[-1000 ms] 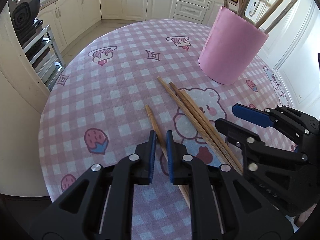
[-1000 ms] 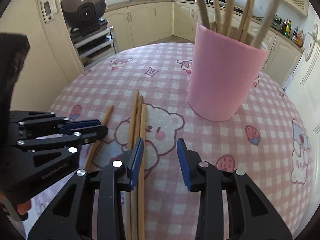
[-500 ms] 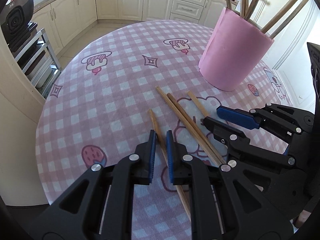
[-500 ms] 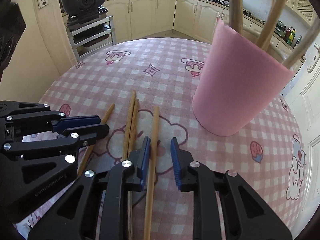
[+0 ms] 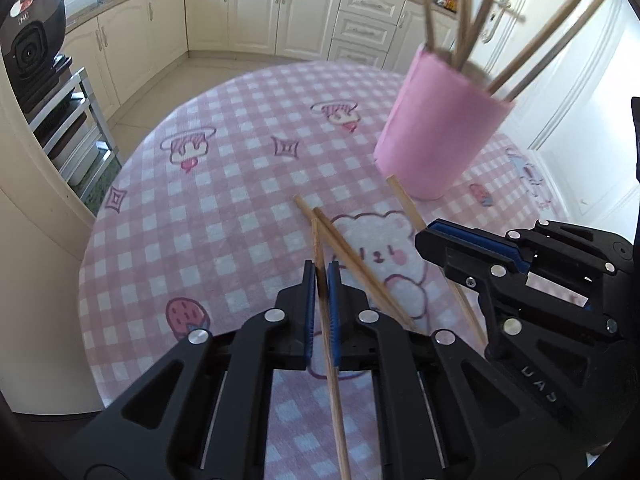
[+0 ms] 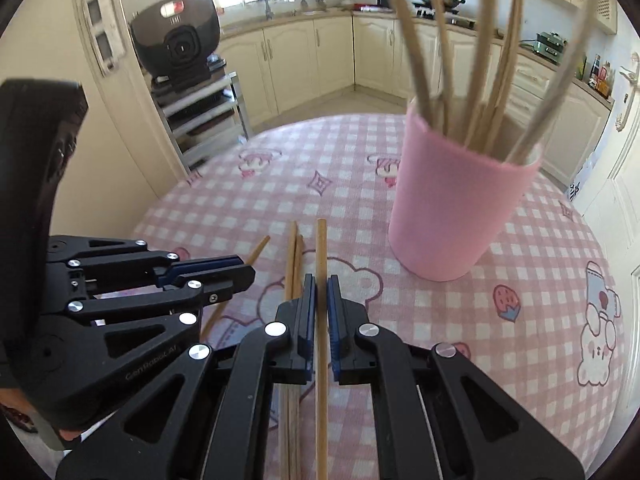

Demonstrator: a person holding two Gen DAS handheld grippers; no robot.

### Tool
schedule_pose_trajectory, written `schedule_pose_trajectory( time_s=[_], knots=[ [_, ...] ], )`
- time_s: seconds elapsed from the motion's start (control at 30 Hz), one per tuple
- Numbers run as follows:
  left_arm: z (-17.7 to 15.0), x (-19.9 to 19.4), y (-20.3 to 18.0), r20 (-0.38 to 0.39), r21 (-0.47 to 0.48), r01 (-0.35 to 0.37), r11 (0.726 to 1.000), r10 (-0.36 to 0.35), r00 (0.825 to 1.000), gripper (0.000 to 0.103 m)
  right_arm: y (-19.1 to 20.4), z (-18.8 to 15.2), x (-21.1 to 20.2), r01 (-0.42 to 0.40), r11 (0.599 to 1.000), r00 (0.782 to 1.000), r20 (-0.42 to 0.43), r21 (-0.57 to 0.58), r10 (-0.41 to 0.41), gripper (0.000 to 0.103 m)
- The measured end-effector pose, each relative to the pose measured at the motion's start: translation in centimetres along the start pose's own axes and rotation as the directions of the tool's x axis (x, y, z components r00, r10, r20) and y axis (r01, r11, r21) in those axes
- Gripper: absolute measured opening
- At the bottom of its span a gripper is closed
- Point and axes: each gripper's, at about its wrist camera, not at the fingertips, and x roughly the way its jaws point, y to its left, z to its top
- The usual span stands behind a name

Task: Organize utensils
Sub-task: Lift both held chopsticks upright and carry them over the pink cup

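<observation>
My left gripper (image 5: 320, 276) is closing tight on a wooden chopstick (image 5: 316, 240) that passes between its blue pads, its far tip raised off the cloth. My right gripper (image 6: 320, 284) is closing the same way on a second chopstick (image 6: 321, 248), held straight ahead. Each gripper shows in the other's view: the right gripper (image 5: 424, 240) with its chopstick (image 5: 404, 204), the left gripper (image 6: 248, 270) with its chopstick (image 6: 260, 245). Two more chopsticks (image 5: 352, 256) (image 6: 294, 256) lie side by side on the bear print. A pink cup (image 5: 440, 132) (image 6: 460, 208) holds several upright chopsticks.
The round table wears a pink checked cloth (image 5: 200, 240) with cartoon prints. A black appliance on a metal rack (image 6: 180, 48) stands beyond the table's left edge. Cream kitchen cabinets (image 5: 280, 12) line the far wall, and a white door (image 5: 580, 120) is at the right.
The right gripper's jaws went from wide apart to shut on one chopstick, pulling it away from the pair. Both grippers rose, and the left-held chopstick's tip came off the cloth.
</observation>
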Motion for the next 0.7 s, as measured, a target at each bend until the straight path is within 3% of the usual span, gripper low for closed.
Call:
schedule_pose_trajectory(
  time_s=[0.2,0.4,0.7],
  knots=[
    [0.6,-5.0,-1.4,0.096,0.014,0.044,0.999,-0.045,0.994,0.006,-0.5,0.2,-5.2,-0.049,0.998,0.991,0.128,0.037,0.044,0.005],
    [1.1,-9.6,-2.5,0.167,0.034,0.098,0.995,-0.102,0.981,0.006,-0.4,0.3,-9.9,-0.045,0.998,0.973,0.229,0.039,0.035,0.005],
    [0.0,-7.0,-2.6,0.045,0.008,0.068,0.998,-0.069,0.997,0.007,-1.2,-1.0,-8.3,-0.023,0.998,0.993,0.121,0.051,0.017,0.005]
  ],
)
